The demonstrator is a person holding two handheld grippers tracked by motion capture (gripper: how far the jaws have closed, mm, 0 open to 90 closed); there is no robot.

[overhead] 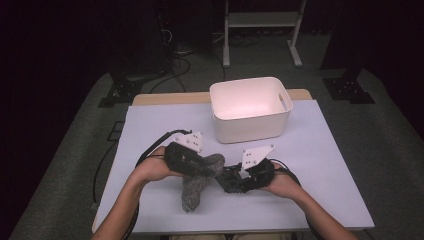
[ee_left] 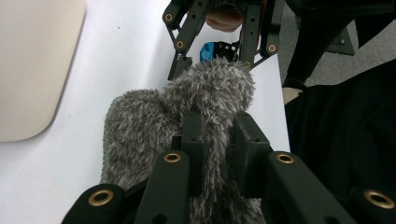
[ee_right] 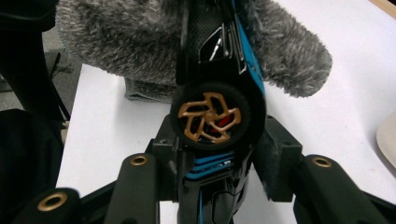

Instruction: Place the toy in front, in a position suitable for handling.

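High view: a bench (overhead: 330, 165) with a pale lavender top carries a white rectangular plastic bin (overhead: 250, 107) with cut-out handles, standing at the middle of the far edge. Near the front edge, at the centre, the person's two forearms enter from below, each hand holding one hand-held gripper.

Left hand-held gripper (ee_left: 218, 135): clenched on a fold of a grey fuzzy fleece sock (ee_left: 154, 126). In the left gripper view the pile is pinched between the two black jaws, and the upper part of the sock is lifted. In the high view the lower end of the sock hangs down to the bench surface close to the front edge.

Right hand-held gripper (ee_right: 219, 154): grasping a black toy car with blue stripes and bronze-spoked wheels (ee_right: 217, 93). In the right gripper view the jaws close on the car body at either side of one wheel, and the car's far end is pushed in among the sock's fleece. Whether that end lies inside the sock's opening or merely against it cannot be told.

The two hand-held grippers face each other, tips just beside one another, well apart from the bin.
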